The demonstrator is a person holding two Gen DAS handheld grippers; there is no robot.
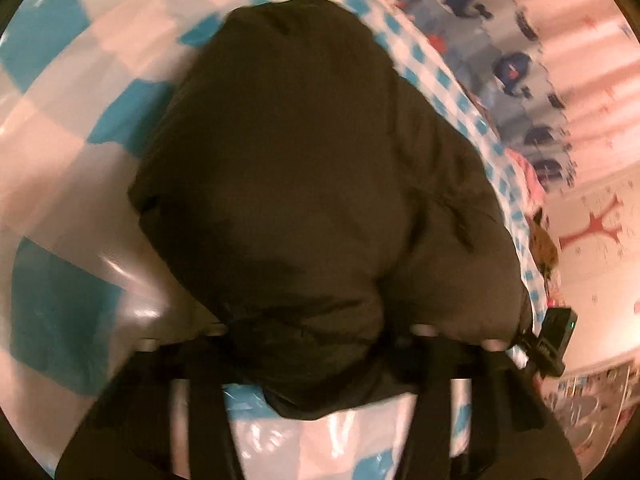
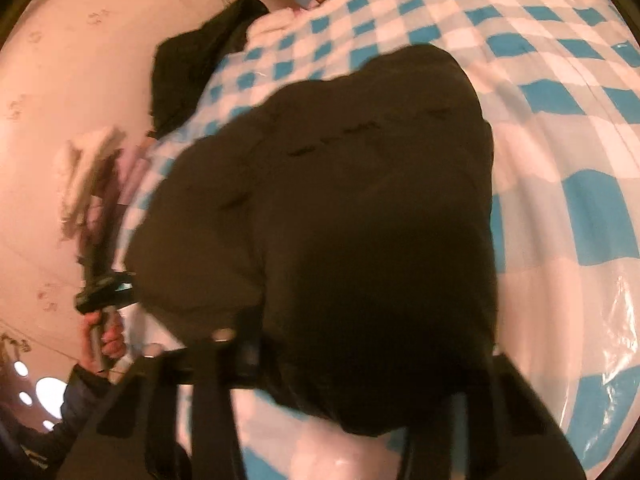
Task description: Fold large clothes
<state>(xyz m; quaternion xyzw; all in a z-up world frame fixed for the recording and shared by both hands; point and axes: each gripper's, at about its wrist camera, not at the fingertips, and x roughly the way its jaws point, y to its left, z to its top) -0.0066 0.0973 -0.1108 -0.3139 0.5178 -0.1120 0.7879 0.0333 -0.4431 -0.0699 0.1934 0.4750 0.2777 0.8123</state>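
Observation:
A big dark brown padded jacket lies bunched on a blue-and-white checked plastic sheet. It also fills the right wrist view. My left gripper is at the jacket's near edge, with the cloth bulging over and between its black fingers. My right gripper is at another edge of the same jacket, and the cloth hangs over and between its fingers. The fingertips of both are hidden by cloth. The right gripper's body shows in the left wrist view, and the left one in the right wrist view.
The checked sheet covers a wide bed-like surface. Another dark garment lies at its far edge by a pink wall. A patterned blue fabric hangs beyond the sheet's right edge. White and pink cloths lie at the left.

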